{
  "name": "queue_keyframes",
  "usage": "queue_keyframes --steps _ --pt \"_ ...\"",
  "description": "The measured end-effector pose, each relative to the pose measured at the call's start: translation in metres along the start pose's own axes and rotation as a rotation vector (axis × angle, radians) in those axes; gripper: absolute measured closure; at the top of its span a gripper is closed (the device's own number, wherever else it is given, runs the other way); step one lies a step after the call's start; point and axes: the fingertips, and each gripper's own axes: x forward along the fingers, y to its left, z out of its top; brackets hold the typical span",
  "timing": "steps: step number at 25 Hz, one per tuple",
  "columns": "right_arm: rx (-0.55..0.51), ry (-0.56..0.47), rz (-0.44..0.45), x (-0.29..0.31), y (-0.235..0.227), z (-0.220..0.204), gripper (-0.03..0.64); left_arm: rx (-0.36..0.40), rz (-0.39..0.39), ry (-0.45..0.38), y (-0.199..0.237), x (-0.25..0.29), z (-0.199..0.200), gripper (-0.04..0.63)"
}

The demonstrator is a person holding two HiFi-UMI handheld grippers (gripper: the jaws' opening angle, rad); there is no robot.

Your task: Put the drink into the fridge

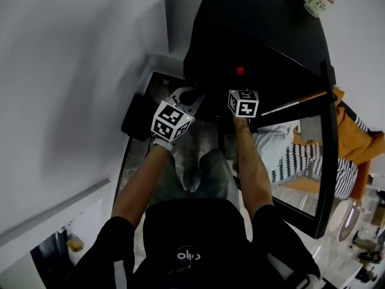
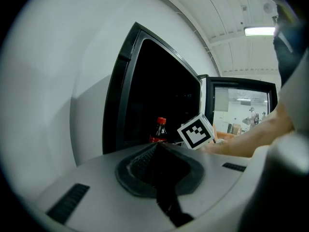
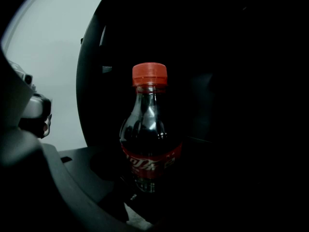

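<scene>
**Right tool (image 3: 145,187) clenched on the drink at the fridge mouth**

Closest to us, the right tool's jaws are closed on the lower body of the drink bottle (image 3: 150,129), which stands upright between them. Its red label (image 3: 150,162) sits just above the jaws and its red cap (image 3: 149,74) is at the top.

We judge the bottle to be full of dark liquid, so it is weighty for its size and bottom-heavy. The plastic wall looks smooth, so it is likely to slip and to give under a hard squeeze. The straight body around and below the label is the place to hold it. The tapering shoulder and neck are not.

Just to the left of the right tool, the left tool (image 2: 157,151) has its jaws together on nothing.

Beyond the bottle gapes the dark inside of the fridge (image 1: 258,35). We cannot make out any surface in there to set the bottle on. The fridge door (image 1: 325,161) stands open, well off to the right.
</scene>
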Motion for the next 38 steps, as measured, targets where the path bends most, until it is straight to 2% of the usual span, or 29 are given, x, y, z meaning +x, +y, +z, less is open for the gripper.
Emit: queue_keyframes --steps 10,15,20,25,26,30,33,35,38 --pt "0.049 -0.004 -0.013 0.011 -0.008 -0.007 0.302 -0.035 0.011 -0.013 0.012 -0.012 0.001 0.589" --pt "0.035 0.069 -0.079 0.004 -0.009 -0.016 0.277 -0.081 0.007 -0.016 0.010 -0.023 0.005 0.589" --pt "0.117 0.172 -0.113 -0.045 0.002 -0.037 0.268 -0.155 0.004 0.012 -0.001 -0.053 0.021 0.589" --pt "0.177 0.229 -0.098 -0.121 0.047 -0.008 0.276 -0.210 -0.015 0.045 -0.016 -0.099 0.067 0.589" --pt "0.189 0.230 -0.102 -0.136 0.057 0.003 0.303 -0.210 -0.023 0.052 -0.019 -0.108 0.078 0.589" --pt "0.204 0.195 -0.118 -0.186 0.095 0.057 0.481 -0.178 -0.058 0.078 -0.039 -0.142 0.114 0.589" --pt "0.191 0.145 -0.113 -0.214 0.118 0.097 0.580 -0.183 -0.068 0.058 -0.053 -0.163 0.139 0.589" --pt "0.180 0.110 -0.093 -0.230 0.129 0.121 0.607 -0.189 -0.060 0.037 -0.061 -0.174 0.153 0.589" --pt "0.154 0.069 -0.049 -0.260 0.142 0.146 0.607 -0.207 -0.033 0.010 -0.079 -0.187 0.170 0.589"
